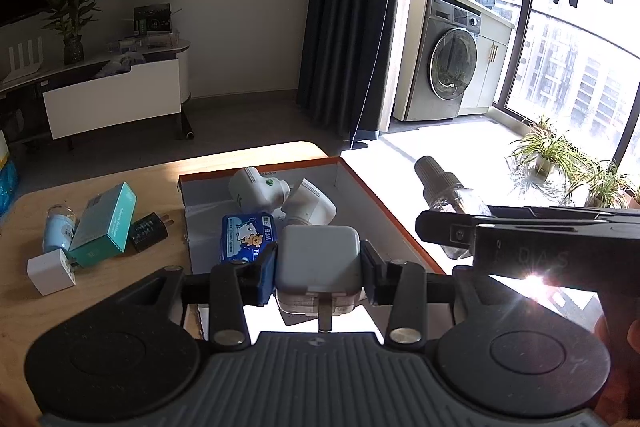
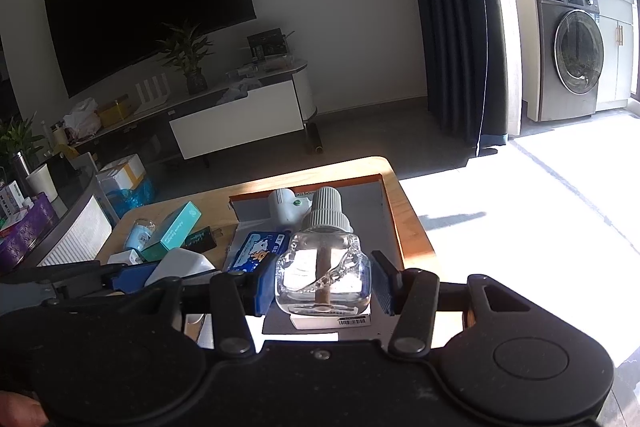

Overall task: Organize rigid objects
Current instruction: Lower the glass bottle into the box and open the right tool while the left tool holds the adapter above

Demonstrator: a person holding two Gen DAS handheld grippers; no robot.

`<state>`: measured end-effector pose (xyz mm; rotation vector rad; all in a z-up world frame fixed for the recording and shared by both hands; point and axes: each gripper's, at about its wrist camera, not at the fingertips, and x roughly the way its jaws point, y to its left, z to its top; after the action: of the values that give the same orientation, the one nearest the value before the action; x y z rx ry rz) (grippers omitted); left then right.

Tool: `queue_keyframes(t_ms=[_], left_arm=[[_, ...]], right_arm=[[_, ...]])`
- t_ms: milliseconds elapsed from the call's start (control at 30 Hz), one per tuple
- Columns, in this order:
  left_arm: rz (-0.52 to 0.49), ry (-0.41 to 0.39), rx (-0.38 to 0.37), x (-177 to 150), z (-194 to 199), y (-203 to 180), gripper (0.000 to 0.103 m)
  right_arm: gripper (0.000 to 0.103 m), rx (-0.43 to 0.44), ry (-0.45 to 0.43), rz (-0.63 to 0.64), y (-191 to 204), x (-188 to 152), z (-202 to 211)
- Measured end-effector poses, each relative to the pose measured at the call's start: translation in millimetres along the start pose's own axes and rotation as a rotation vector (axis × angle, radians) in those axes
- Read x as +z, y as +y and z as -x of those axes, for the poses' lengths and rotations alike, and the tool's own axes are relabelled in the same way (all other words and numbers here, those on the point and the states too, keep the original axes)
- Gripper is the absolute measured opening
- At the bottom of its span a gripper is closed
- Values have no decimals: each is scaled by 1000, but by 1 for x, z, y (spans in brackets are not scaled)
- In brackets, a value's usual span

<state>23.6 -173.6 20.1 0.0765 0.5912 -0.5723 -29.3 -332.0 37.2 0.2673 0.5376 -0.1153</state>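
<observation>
The left gripper (image 1: 319, 261) is grasping a white charger block (image 1: 318, 259), pads pressing on both of its flat sides, prongs pointing back toward the camera. It is hanging over the near part of the orange-rimmed tray (image 1: 400, 223) that is sitting at the surface's right edge. The right gripper (image 2: 322, 277) is clenching a clear glass bottle (image 2: 322, 271) with a ribbed grey cap, upright, a wick showing inside — it too is hovering above the tray's near end, over a small white box with a barcode.

Both loads are poised for placing. To do this well, I judge each hand should be lowering until the item's base is meeting the tray floor before letting go; the bottle is glass and top-heavy, so it wants setting down level on bare floor, not on the box beneath it. The two grippers are close together, so releasing one at a time would be avoiding a knock.

Further in, a blue tin (image 1: 248, 237) is lying just beyond the charger, and a white plug-in device (image 1: 258, 187) is resting against the tray's far wall, so open floor is mostly toward the right side.

Off toward the surface's left edge, a teal box (image 1: 104, 225), a black adapter (image 1: 148, 231), a small white cube (image 1: 50, 271) and a pale blue bottle (image 1: 58, 229) are waiting, not yet sorted.
</observation>
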Motion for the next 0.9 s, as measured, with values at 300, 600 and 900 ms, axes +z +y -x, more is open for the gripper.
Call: queue_keyframes(t_ms=[300, 600, 900], left_arm=[[9, 4, 3, 5, -5, 3, 42], [16, 4, 1, 12, -12, 4, 42], [30, 12, -6, 18, -24, 6, 42]], right_arm=[[59, 5, -5, 12, 1, 10, -7], [59, 10, -9, 22, 3, 23, -18], [59, 14, 11, 19, -1, 36, -39]])
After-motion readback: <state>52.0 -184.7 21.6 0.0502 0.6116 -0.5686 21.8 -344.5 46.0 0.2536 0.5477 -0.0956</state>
